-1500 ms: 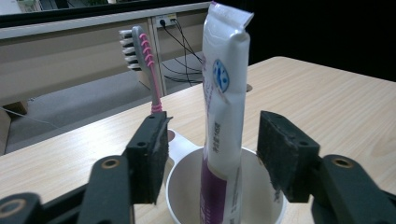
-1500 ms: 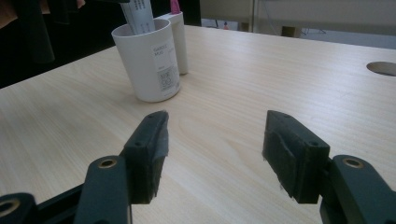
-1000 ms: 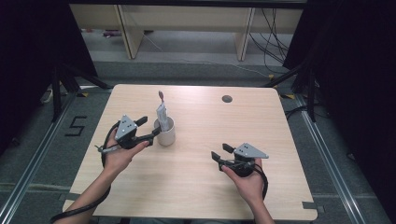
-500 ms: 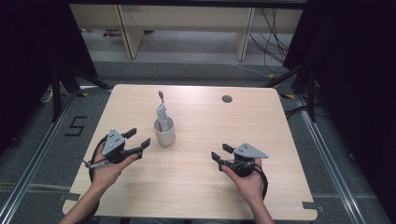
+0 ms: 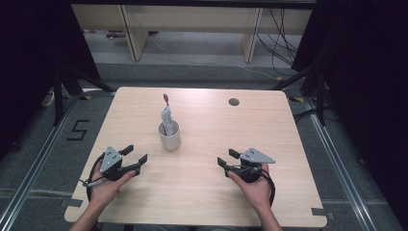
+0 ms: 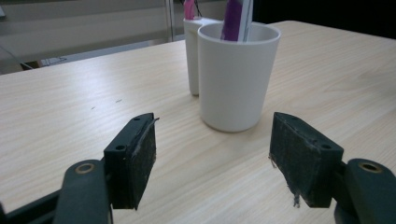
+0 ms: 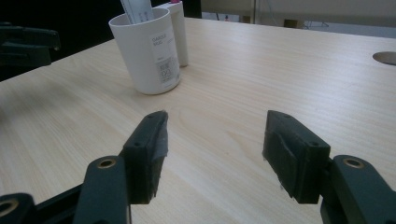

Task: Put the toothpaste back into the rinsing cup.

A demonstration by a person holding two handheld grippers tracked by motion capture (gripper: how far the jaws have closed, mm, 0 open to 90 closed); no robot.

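Standing left of centre on the pale wooden tabletop, with a round cable hole farther back, a white cup is holding a folded packet and a pink-tipped stick, nothing blocking it. Both left tongs and right tongs are gaping empty; the left has pulled back from the cup since a second ago.

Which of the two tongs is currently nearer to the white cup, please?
Left. The left tongs sit just short of the white cup, down and to its left; the right tongs lie farther off, to its lower right.
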